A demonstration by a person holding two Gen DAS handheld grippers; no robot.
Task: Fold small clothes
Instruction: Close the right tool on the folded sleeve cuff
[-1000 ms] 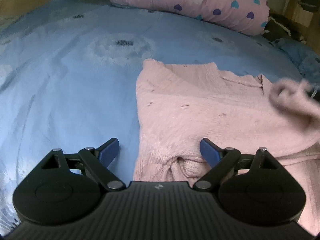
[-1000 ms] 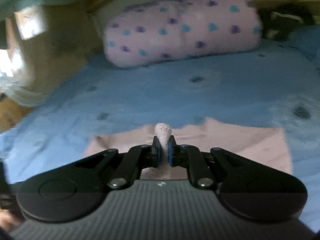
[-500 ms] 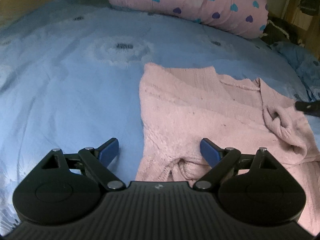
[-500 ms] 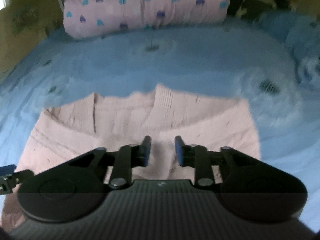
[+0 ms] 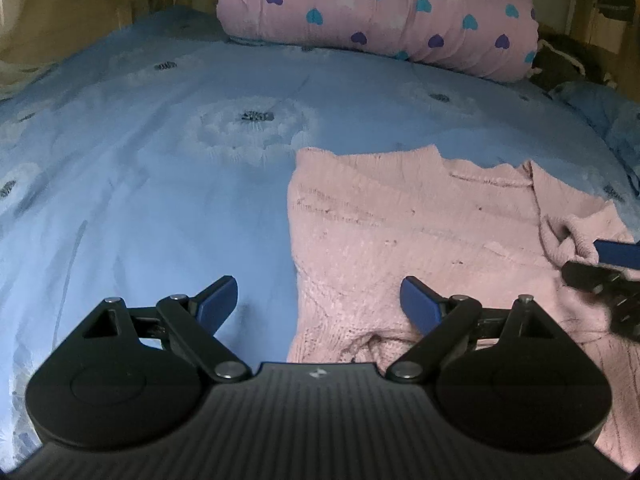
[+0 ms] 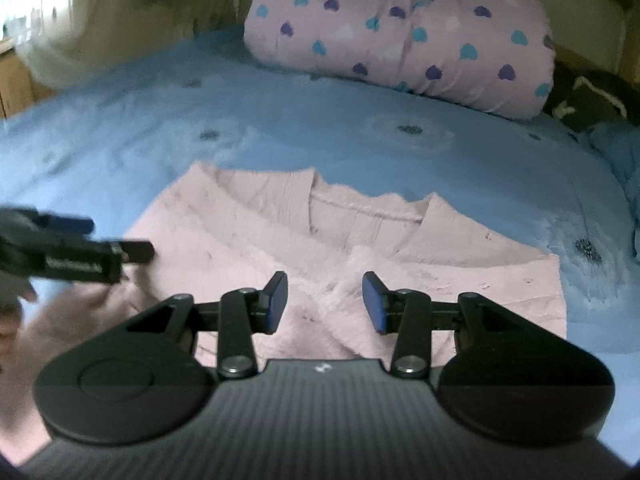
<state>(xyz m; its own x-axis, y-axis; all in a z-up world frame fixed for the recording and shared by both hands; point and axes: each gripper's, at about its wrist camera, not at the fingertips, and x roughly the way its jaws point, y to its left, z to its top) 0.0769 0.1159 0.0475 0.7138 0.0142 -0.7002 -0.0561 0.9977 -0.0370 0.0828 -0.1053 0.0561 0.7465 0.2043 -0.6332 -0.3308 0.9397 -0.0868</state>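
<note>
Left wrist view first: the left gripper (image 5: 316, 304) hangs low over the near left edge of the pink knit sweater (image 5: 420, 232), its blue pads (image 5: 420, 305) spread wide with nothing between them, one pad over the sweater and the other over the blue bedsheet (image 5: 160, 184) just beside it, much as it stood a second ago. Past it, the sweater lies flat on the sheet with its neckline toward the far side. On the sweater's right side a bunched sleeve cuff (image 5: 568, 236) now rests on the body of the garment, where a second ago it was a blurred lump in the air. The right gripper (image 6: 324, 304), which a second ago pinched that cuff tight and half a second ago had parted narrowly, now stands open at a middling width, empty, above the sweater's near middle; its tip shows at the sweater's right edge in the left view, just beside the cuff. Beyond the sweater, well apart from it, a pink heart-print quilt roll (image 6: 400, 40) lies across the far end of the sheet.
</note>
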